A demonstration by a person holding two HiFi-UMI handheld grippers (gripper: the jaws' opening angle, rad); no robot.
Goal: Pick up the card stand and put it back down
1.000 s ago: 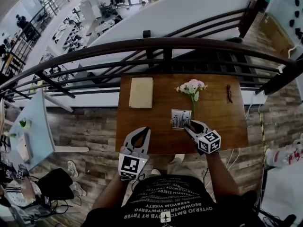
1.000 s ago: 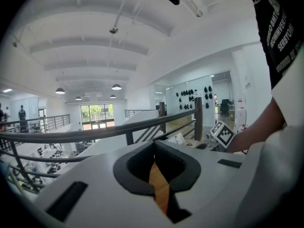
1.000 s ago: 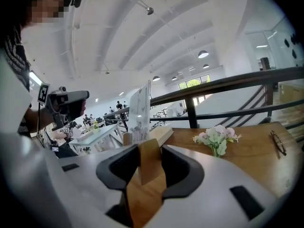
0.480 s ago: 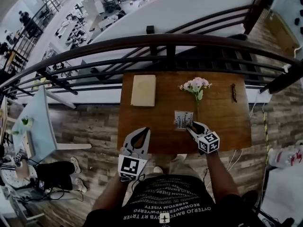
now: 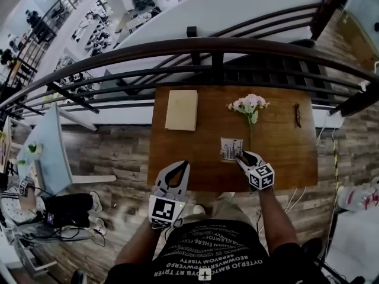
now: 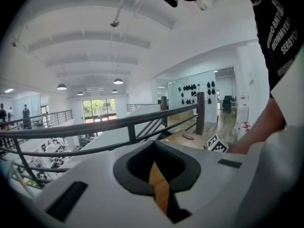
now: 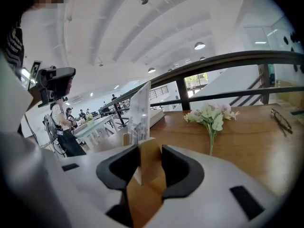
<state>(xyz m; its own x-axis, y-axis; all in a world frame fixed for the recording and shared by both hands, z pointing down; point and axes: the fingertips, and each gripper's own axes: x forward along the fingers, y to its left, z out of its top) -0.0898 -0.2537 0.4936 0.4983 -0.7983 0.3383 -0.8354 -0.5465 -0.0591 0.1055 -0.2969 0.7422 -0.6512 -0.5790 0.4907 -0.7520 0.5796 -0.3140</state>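
Observation:
The card stand (image 5: 231,148) is a clear upright sheet with a printed card, set in a small wooden base. It stands at the front middle of the brown table (image 5: 278,158). My right gripper (image 5: 241,157) reaches in from the near side and is shut on the wooden base (image 7: 147,161), with the sheet (image 7: 140,109) rising just beyond the jaws. Whether the base rests on the tabletop I cannot tell. My left gripper (image 5: 185,164) hangs at the table's front edge, left of the stand, shut with nothing in it (image 6: 154,144).
A bunch of pale pink flowers (image 5: 250,105) lies just behind the stand (image 7: 211,115). A beige book (image 5: 182,109) lies at the back left, a pair of glasses (image 5: 297,115) at the back right. A dark railing (image 5: 195,49) runs behind the table.
My right gripper has come down towards the tabletop with the card stand in it. The left gripper has stayed where it was.

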